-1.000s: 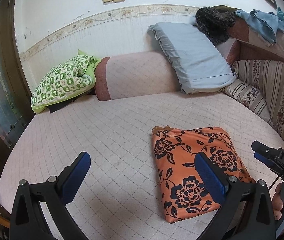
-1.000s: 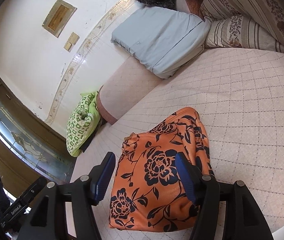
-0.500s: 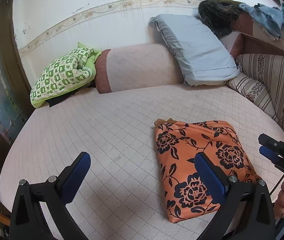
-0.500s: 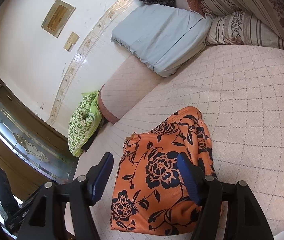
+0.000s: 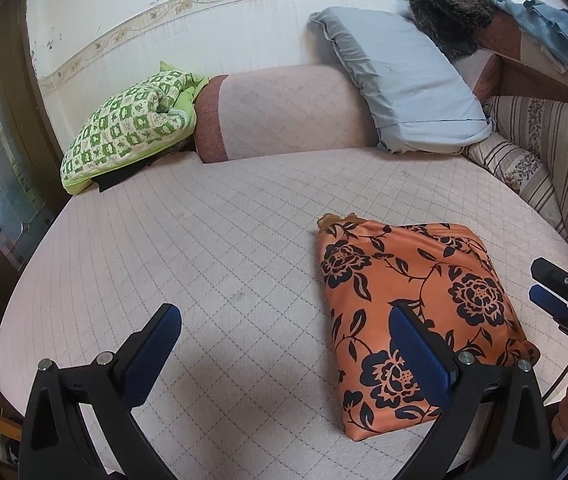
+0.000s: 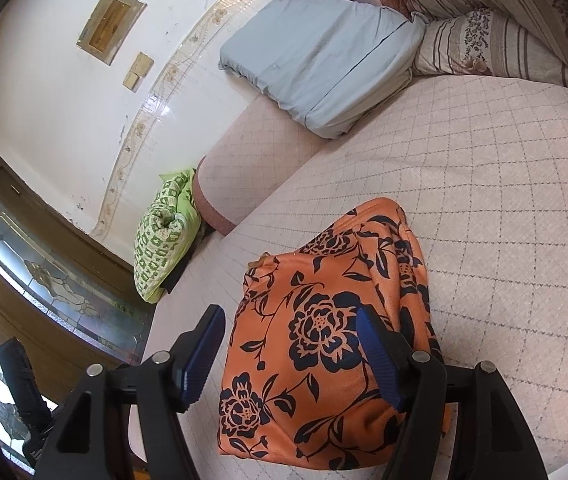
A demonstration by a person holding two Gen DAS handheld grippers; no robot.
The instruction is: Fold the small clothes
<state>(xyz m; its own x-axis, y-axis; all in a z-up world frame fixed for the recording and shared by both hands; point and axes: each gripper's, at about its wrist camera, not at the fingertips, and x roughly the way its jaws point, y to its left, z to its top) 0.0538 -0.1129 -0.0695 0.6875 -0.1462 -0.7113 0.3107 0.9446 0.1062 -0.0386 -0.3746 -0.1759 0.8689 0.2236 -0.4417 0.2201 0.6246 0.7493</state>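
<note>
An orange garment with black flowers (image 5: 408, 304) lies folded into a compact rectangle on the pale quilted bed (image 5: 212, 240), near its front right edge. It also shows in the right wrist view (image 6: 324, 320). My left gripper (image 5: 284, 344) is open and empty, held above the bed just left of the garment. My right gripper (image 6: 290, 348) is open and empty, hovering over the garment's near end; it also shows at the right edge of the left wrist view (image 5: 556, 292).
A green checked cushion (image 5: 128, 128) and a pink bolster (image 5: 284, 112) lie along the back wall. A grey-blue pillow (image 5: 400, 84) leans at the back right beside striped cushions (image 5: 540, 160). A dark furry item (image 5: 448, 12) and blue cloth (image 5: 544, 28) sit on the headboard.
Both grippers have drawn back and risen slightly from the folded garment. The garment has not moved.
</note>
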